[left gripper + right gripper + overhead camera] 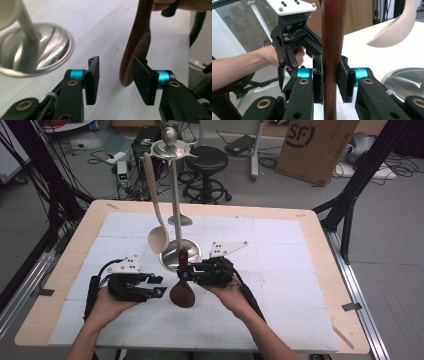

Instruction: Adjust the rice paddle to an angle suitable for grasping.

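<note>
Right tool (pixel 186 270): clamped on the handle of the dark wooden spoon (pixel 182 290); in the right gripper view the handle (pixel 333 50) is seen pinched upright between both pads.
Dark wooden spoon: held handle up, bowl hanging down at 6 o'clock of the right tool, close over the bench (pixel 280 320), just at 6 o'clock of the stand's base.
Left tool (pixel 156 286): jaws parted at a middling width, nothing gripped; in the left gripper view the spoon's bowl (pixel 135 50) is seen beyond the gap, near the right-hand pad, contact not to be told.
Left tool's place: at 9 o'clock of the spoon's bowl, just beside it, low over the bench.
Utensil stand (pixel 176 195): a steel pole on a round base (pixel 192 251), set at the bench's middle, at 12 o'clock of both tools.
Pale ladle (pixel 156 220): hung from the stand's top, bowl down at 9 o'clock of the pole.
Hands: each tool is gripped from 6 o'clock by a hand.
</note>
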Available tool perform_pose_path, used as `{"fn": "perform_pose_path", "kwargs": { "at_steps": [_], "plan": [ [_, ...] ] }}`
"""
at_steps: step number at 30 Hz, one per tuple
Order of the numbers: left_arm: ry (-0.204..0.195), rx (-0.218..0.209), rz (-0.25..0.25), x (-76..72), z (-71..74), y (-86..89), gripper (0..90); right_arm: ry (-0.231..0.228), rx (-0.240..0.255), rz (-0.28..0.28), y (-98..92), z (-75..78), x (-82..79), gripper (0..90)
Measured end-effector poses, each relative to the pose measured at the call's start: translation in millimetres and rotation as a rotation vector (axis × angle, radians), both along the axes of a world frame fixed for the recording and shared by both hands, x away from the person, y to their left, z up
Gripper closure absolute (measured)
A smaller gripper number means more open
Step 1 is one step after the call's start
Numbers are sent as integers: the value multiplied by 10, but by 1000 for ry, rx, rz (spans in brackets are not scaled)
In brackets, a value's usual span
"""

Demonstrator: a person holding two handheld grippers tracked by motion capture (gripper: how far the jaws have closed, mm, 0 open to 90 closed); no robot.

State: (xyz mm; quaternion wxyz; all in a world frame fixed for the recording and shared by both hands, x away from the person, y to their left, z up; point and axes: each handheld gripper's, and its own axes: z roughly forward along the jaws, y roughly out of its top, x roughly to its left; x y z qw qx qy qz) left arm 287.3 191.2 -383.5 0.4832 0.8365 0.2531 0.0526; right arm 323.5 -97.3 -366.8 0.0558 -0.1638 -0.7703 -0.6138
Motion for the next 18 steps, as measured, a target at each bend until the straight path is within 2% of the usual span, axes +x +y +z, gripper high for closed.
{"fn": "perform_pose_path", "kwargs": {
  "at_steps": [10, 18],
  "plan": [
    [2, 44, 101, 17, -54, 170, 442, -32, -4, 18, -17, 200, 125, 770],
    [-26, 73, 178, 27, -69, 258, 352, -45, -3, 29, -11, 349, 198, 770]
  ]
}}
